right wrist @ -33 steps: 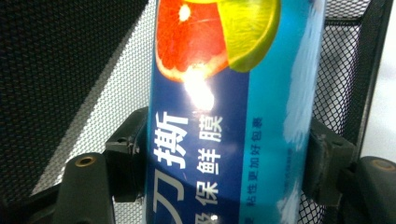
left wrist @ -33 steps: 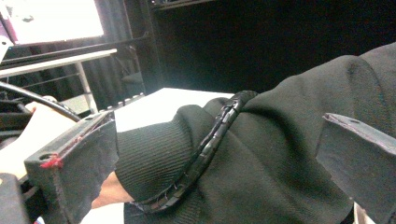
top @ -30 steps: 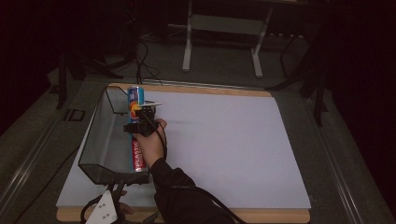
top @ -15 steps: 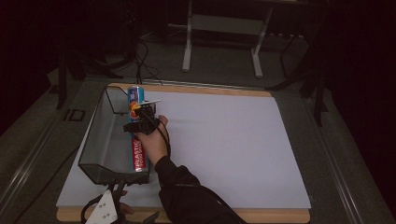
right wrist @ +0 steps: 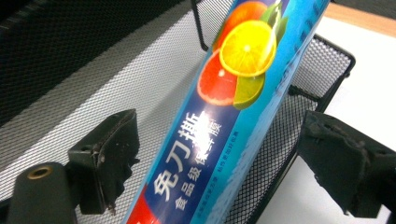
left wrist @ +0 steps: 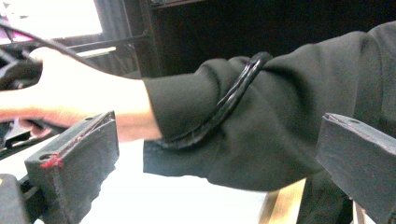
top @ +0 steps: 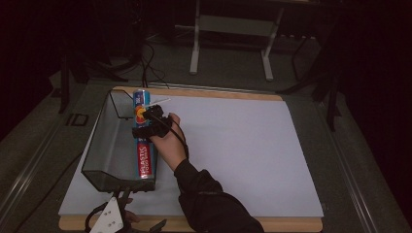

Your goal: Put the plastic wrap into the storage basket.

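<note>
Cling-film box [right wrist: 233, 116], light, stiff, slick card; grip mid-length. My right gripper [right wrist: 219, 158] jaws just opened, released, box between.

Desk [top: 228, 90]: light wooden top, its edge showing along the far and near sides; a large white sheet [top: 233, 155] covers most of the surface. Floor [top: 228, 58]: grey, dim. Metal stand [top: 231, 29]: pale grey, two upright legs joined by a crossbar, set beyond the far edge of the desk. Cables [top: 145, 63]: black, lying on the floor left of the stand. Lighting: low; the surroundings beyond the desk fall into darkness.
</note>
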The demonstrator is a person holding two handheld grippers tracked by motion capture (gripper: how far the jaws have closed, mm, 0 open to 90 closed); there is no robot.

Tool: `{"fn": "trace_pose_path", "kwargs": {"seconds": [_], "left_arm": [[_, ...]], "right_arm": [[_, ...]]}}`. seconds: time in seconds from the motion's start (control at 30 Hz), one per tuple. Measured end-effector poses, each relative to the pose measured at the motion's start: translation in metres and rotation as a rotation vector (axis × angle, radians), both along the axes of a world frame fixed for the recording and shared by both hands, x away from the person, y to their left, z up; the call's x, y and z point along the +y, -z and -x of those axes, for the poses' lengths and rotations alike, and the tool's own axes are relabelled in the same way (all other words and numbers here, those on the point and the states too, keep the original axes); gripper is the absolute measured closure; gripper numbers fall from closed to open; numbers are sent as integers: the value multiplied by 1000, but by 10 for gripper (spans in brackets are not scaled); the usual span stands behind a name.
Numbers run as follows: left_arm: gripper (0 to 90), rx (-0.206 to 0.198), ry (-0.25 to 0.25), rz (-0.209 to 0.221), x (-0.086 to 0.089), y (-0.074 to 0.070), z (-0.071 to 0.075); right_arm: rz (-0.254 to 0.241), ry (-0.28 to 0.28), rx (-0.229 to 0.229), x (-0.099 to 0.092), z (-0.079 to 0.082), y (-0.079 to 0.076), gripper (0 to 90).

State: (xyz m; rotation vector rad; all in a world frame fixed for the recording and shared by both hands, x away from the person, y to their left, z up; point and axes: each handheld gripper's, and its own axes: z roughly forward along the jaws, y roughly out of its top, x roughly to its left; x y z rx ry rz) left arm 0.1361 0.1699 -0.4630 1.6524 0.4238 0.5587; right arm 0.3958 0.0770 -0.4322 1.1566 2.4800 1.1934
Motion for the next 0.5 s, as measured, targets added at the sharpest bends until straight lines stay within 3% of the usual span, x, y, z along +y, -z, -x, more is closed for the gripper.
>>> {"fn": "trace_pose_path", "kwargs": {"seconds": [0.17, 0.37, 0.5], "left_arm": [[6, 0, 1, -1, 0, 0, 0], [6, 1, -1, 0, 0, 0, 0], [6, 0, -2, -6, -1, 0, 0]], "right_arm": [[-22, -19, -37, -15, 5, -12, 127], [-21, -26, -53, -32, 12, -23, 132], [-16, -29, -87, -48, 18, -29, 131]]}}
